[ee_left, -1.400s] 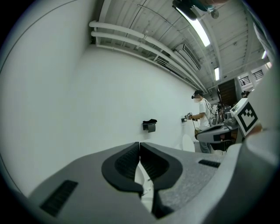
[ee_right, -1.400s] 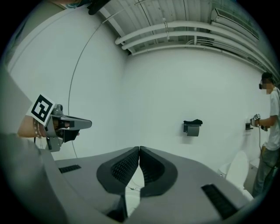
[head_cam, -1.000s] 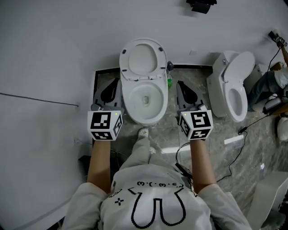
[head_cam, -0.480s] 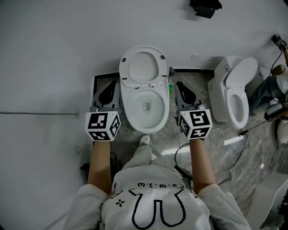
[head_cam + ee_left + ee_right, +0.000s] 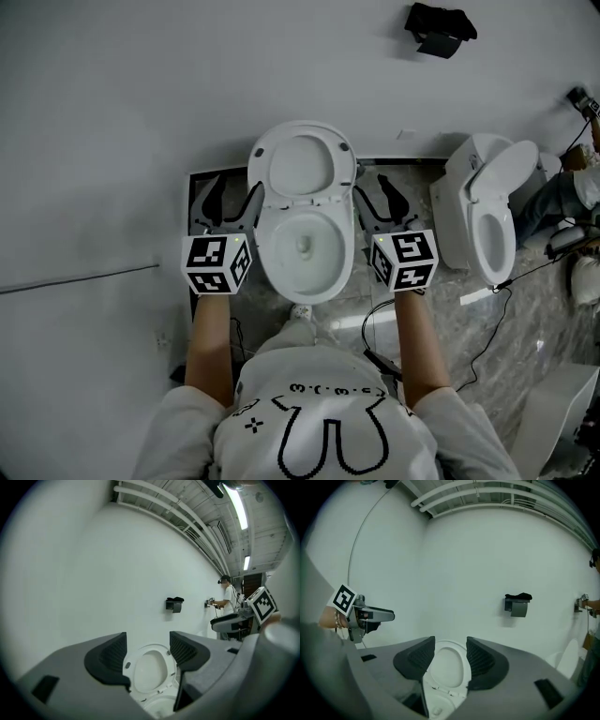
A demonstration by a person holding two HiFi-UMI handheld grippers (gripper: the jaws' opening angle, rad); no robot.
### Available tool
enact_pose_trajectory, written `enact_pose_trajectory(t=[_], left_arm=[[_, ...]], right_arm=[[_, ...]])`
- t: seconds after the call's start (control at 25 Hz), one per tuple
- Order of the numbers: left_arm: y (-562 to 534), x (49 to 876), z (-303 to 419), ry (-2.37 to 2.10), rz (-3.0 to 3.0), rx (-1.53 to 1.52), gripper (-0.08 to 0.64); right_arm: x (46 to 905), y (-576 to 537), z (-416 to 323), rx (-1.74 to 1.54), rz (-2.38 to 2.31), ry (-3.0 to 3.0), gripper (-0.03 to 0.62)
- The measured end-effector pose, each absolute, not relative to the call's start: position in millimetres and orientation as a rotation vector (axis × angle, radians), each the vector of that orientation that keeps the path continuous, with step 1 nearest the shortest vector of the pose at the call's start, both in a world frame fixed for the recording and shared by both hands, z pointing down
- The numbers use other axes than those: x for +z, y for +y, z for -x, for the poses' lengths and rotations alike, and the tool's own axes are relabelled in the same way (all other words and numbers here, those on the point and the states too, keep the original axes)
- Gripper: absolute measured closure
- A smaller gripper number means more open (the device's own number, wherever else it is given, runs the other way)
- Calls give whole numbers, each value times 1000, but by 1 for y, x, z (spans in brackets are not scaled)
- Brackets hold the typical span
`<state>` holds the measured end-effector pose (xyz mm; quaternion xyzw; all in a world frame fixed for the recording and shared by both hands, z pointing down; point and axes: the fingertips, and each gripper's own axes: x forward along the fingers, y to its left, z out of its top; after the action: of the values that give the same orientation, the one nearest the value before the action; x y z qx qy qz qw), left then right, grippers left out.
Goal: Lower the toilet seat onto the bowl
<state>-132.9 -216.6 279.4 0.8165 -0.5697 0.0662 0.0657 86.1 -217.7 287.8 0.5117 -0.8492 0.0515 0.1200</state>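
The white toilet stands against the wall, its seat (image 5: 300, 164) raised upright above the bowl (image 5: 268, 248). My left gripper (image 5: 232, 195) hangs just left of the bowl and my right gripper (image 5: 377, 192) just right of it. Neither touches the toilet. Both pairs of jaws are opening, with nothing between the pads. Seen from the left gripper (image 5: 147, 651), the upright seat (image 5: 149, 671) shows beyond the gap between the fingers. Beyond the right gripper (image 5: 450, 656) the seat (image 5: 446, 667) shows the same way.
A second white toilet (image 5: 492, 220) with its lid up stands to the right. Cables (image 5: 487, 281) trail over the marble floor. A black holder (image 5: 439, 30) is fixed on the wall. Another person (image 5: 228, 597) works at the far right.
Both grippers' jaws have gone from shut to open. The grippers have shifted a little forward alongside the bowl.
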Motion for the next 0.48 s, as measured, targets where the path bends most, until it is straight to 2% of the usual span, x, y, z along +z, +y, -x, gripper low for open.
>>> enact_pose_trajectory(t=[0.48], left_arm=[[-288, 327, 153, -1692, -2421, 256, 281]], right_arm=[[322, -287, -82, 161, -1501, -2441, 379]])
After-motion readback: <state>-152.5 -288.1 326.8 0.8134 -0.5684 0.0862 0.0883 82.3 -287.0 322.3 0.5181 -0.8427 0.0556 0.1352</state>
